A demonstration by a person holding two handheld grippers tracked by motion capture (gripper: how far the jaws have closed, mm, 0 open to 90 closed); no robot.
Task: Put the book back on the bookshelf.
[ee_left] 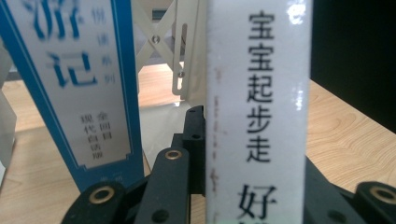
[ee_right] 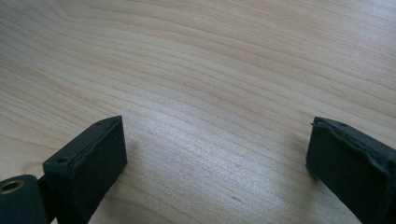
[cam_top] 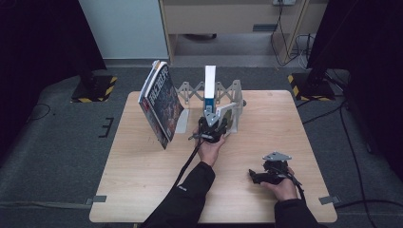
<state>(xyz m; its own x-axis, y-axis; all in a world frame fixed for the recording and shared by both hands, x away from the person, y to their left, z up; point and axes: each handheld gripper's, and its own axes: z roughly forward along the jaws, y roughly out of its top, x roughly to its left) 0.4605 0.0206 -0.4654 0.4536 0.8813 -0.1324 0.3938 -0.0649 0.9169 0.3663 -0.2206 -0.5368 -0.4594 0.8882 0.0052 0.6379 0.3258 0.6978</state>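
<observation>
Left gripper [cam_top: 212, 124] clamped on white book [ee_left: 258, 112], blue book [ee_left: 79, 88] just beside; leaning magazine [cam_top: 160, 105] nearby. Right gripper [ee_right: 217, 158] jaws apart above table [ee_right: 210, 70].

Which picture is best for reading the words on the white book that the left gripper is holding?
The left gripper view: the white book stands close between the left gripper jaws, its black characters readable. The high view shows it small and edge-on in the folding rack. The right gripper view looks at bare table.
</observation>
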